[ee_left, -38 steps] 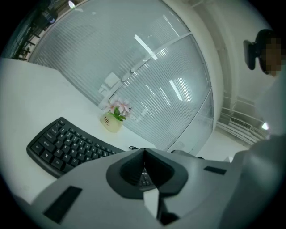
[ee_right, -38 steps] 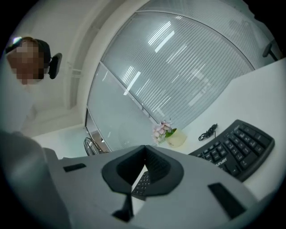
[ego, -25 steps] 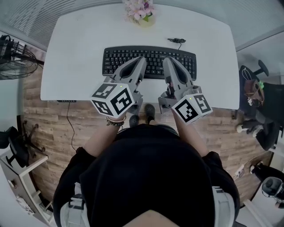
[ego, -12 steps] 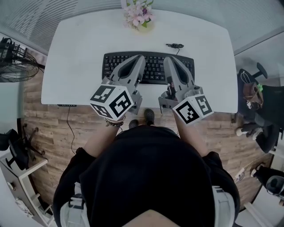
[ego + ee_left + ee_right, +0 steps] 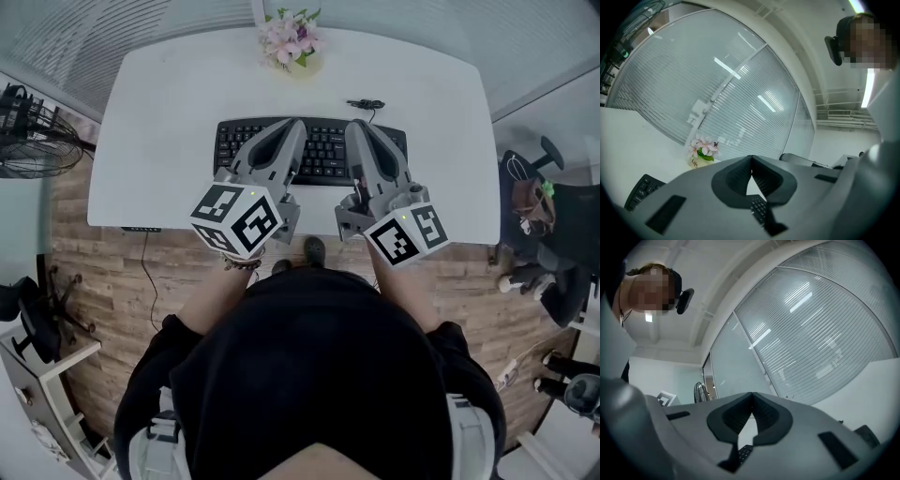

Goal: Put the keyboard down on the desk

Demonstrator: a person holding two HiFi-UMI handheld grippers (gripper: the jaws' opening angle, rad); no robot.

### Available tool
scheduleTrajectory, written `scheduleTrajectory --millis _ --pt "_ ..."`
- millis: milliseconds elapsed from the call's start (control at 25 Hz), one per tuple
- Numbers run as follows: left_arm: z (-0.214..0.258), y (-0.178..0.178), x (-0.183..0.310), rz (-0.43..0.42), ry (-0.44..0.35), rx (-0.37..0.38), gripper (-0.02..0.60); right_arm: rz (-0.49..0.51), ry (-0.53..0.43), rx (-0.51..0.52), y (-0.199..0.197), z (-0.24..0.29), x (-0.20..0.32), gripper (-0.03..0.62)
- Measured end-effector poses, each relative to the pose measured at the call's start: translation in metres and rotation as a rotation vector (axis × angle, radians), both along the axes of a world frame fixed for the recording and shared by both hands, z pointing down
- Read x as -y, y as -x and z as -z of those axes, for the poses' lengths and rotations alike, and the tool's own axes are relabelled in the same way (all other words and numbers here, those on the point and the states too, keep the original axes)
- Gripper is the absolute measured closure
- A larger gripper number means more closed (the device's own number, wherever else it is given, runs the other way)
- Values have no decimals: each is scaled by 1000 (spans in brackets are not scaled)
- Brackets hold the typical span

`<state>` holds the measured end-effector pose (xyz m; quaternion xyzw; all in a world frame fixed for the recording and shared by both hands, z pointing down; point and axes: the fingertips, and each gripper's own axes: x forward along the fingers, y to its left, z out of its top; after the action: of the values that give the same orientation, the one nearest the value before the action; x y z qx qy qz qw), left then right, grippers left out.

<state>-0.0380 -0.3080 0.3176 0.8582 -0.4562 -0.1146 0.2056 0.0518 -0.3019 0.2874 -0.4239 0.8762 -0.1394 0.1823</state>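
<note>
Fingers pressed together, our left gripper (image 5: 296, 125) and right gripper (image 5: 357, 127) hover over the keyboard (image 5: 324, 150), seemingly already set on the worktop (image 5: 164, 122); drawing clear comes next.

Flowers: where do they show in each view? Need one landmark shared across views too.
Head view: flowers at top centre, at the far edge of the desk.
Left gripper view: flowers left of centre, just above the gripper body.
Right gripper view: not in it.
Shared landmark: black keyboard, in all three.

Head view steeply down over desk (image 5: 169, 141); gripper views close, level toward blinds (image 5: 740, 93); keyboard (image 5: 323, 155) in all.
</note>
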Motion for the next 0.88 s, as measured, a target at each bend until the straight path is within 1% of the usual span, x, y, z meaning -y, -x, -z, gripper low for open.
scheduleTrajectory --millis 120,480,880 --pt "3 1 0 3 -3 -14 572 2 -4 4 0 3 1 592" --pt "8 4 2 21 -21 -4 572 11 -7 5 1 3 4 592" --pt "8 6 4 32 -25 -12 572 14 -5 4 1 2 5 592"
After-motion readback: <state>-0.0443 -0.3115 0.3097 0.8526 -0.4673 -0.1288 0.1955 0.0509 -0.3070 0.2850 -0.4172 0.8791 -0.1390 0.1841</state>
